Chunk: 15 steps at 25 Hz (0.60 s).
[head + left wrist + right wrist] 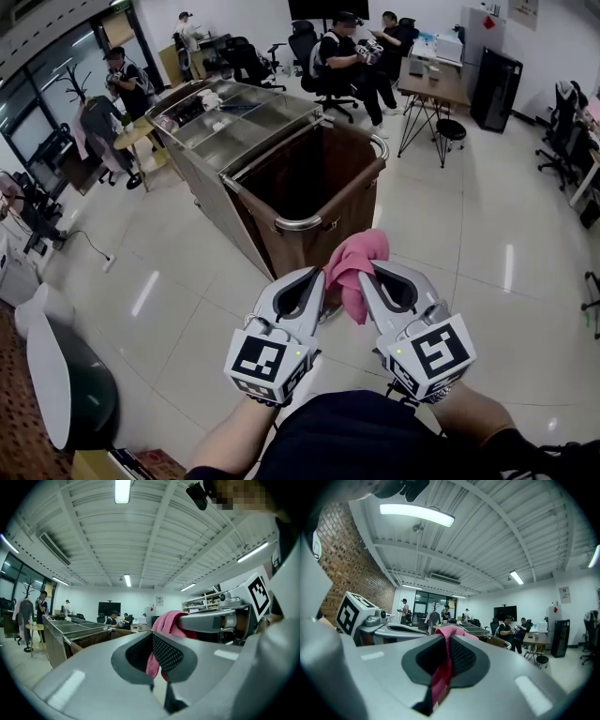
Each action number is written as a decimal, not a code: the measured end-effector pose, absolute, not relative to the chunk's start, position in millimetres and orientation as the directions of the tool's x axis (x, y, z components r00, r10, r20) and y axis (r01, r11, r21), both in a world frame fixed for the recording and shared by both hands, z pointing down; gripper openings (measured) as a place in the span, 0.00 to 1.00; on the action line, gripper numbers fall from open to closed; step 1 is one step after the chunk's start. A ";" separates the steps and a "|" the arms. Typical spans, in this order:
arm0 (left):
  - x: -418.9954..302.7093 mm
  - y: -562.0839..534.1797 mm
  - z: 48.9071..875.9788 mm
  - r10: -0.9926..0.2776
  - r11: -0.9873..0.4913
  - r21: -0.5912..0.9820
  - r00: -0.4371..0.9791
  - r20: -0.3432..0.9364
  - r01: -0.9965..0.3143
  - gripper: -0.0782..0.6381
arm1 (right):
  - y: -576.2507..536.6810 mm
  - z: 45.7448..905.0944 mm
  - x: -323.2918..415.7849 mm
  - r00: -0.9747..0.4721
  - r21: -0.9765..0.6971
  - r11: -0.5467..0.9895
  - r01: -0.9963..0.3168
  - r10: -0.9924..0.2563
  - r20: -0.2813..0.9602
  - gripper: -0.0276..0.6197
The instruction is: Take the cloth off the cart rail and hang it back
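Observation:
A pink cloth (354, 267) hangs bunched between my two grippers, a little in front of the cart's curved metal rail (300, 223) and above the floor. My left gripper (317, 281) is shut on the cloth's left edge. My right gripper (368, 278) is shut on its right side. In the left gripper view the cloth (166, 620) shows beyond and between the jaws of that gripper (152, 637). In the right gripper view the cloth (440, 677) runs down between the shut jaws of that gripper (446, 637). The rail itself is bare.
The cart (234, 122) has steel trays on top and an open brown bag (309, 183) at its near end. Seated people and office chairs (342, 56), a desk (436, 84) and a black cabinet (497, 89) stand behind. A standing person (127, 84) is at left. A white and dark bin (66, 384) sits at lower left.

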<state>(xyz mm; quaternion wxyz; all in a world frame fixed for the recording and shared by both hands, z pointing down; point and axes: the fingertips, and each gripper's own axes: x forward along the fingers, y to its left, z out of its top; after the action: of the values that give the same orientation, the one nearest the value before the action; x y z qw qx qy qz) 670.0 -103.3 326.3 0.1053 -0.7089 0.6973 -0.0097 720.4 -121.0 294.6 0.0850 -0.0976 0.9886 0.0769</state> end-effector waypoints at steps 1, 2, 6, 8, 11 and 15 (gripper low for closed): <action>670.4 -101.7 324.1 -0.991 0.002 -0.159 0.020 -0.134 -0.987 0.11 | -118.9 293.7 720.1 -0.967 0.136 0.970 -0.200 -0.174 -0.185 0.07; 670.8 -101.4 324.1 -0.991 0.006 -0.158 0.016 -0.135 -0.987 0.11 | -117.9 293.8 719.7 -0.968 0.137 0.971 -0.194 -0.167 -0.186 0.07; 674.1 -104.2 337.5 -0.996 0.024 -0.141 -0.012 -0.084 -0.990 0.11 | -119.7 296.3 719.6 -0.972 0.133 0.978 -0.159 -0.131 -0.193 0.07; 673.9 -106.6 336.4 -0.994 0.039 -0.187 -0.020 -0.107 -0.982 0.11 | -120.7 296.7 720.4 -0.974 0.126 0.983 -0.135 -0.108 -0.197 0.07; 674.6 -105.6 340.2 -0.995 0.079 -0.156 -0.069 -0.071 -0.985 0.11 | -121.8 297.4 720.1 -0.976 0.117 0.988 -0.096 -0.071 -0.203 0.07; 667.6 -106.9 345.7 -0.990 0.133 -0.171 -0.121 -0.078 -0.976 0.11 | -124.8 304.2 713.6 -0.978 0.108 0.993 -0.037 -0.014 -0.206 0.07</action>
<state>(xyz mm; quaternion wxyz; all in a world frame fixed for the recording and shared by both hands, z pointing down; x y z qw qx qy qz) 667.6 -106.9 345.7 0.0860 -0.6572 0.7478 -0.0385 713.6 -124.8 304.2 0.1031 -0.0130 0.9930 0.0559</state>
